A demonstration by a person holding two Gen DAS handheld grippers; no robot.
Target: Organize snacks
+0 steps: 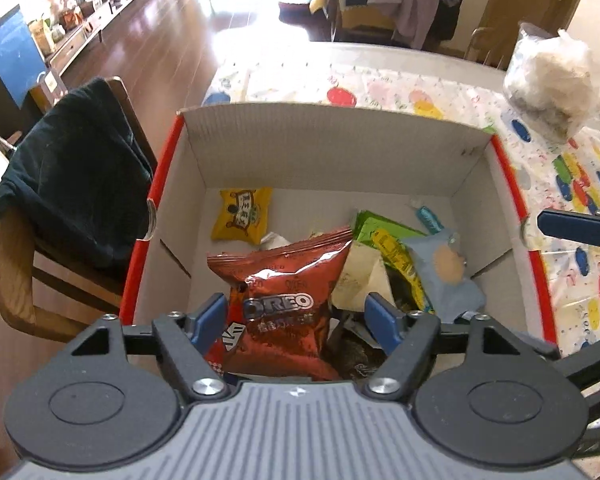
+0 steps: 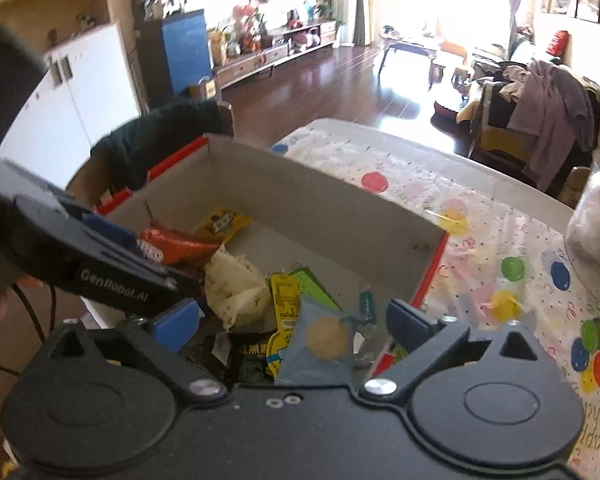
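Box (image 1: 332, 144) holds several snacks; Oreo bag (image 1: 284, 300) at 6 o'clock. Left gripper (image 1: 296, 316) spread around it, ungripped. Right gripper (image 2: 296, 320) empty, agape. Probably late.

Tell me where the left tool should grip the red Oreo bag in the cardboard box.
Grip the red Oreo bag by its crimped top edge, coming from above. That flat seam sticks up clear of the neighbouring wrappers, while the puffy body is wide and slippery. The left tool already straddles it, open.
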